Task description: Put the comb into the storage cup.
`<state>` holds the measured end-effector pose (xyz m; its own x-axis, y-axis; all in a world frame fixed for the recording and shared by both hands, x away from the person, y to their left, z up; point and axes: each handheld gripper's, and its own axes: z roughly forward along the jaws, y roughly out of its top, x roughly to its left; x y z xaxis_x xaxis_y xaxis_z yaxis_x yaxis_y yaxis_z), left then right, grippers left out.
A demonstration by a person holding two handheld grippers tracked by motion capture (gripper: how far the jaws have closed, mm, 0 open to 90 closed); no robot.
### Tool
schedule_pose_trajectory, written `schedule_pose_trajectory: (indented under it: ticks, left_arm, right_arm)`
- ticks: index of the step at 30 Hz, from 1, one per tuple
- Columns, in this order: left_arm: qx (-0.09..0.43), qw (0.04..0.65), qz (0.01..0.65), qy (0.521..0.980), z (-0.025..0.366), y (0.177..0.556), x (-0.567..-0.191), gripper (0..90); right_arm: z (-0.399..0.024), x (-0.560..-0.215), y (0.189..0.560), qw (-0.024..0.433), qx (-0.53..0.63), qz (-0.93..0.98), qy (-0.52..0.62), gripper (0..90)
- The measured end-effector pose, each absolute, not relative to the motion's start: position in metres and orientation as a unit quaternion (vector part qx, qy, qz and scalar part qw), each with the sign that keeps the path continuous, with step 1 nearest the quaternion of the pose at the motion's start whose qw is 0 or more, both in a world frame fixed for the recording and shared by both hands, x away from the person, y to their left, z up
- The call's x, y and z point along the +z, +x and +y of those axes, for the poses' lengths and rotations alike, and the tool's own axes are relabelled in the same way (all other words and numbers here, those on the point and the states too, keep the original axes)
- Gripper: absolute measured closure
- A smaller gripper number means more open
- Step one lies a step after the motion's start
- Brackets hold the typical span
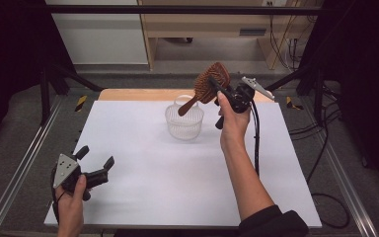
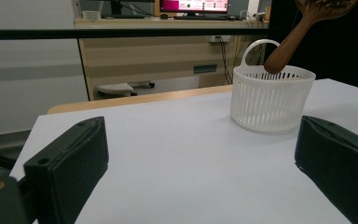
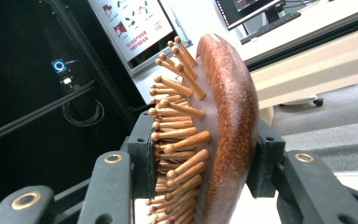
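Work in hand: a wooden hairbrush [image 1: 211, 83] is going into the white basket [image 1: 184, 121]
Right gripper [image 1: 220, 90]: jaws are clamping the brush head, bristles against one pad, back against the other
Hairbrush: hanging tilted above the basket; handle tip is dipping just over the rim
Left gripper [image 1: 96, 159]: jaws standing apart, holding nothing; resting well short of the basket
Done: brush lifted and brought over the basket
Left: lowering it in; letting go

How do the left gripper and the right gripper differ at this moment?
The left gripper is open with nothing between its jaws; the right gripper is shut on the hairbrush head. The left gripper sits low at the near left corner of the table; the right gripper is raised beside the basket, the brush handle angled down over it. Both are hand-held with black jaws.
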<state>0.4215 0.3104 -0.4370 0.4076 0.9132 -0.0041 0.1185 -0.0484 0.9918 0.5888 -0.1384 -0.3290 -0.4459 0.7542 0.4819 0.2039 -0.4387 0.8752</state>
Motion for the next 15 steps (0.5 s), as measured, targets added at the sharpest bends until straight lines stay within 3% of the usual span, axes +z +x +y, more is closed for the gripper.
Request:
schedule_pose_trajectory:
  ticks: [15]
  left_arm:
    - [0.356,0.555,0.411,0.629,0.31,0.422,-0.438,3.0]
  right_arm:
    - [-0.131,-0.358,0.595,0.184,0.689,0.49,0.502,53.6]
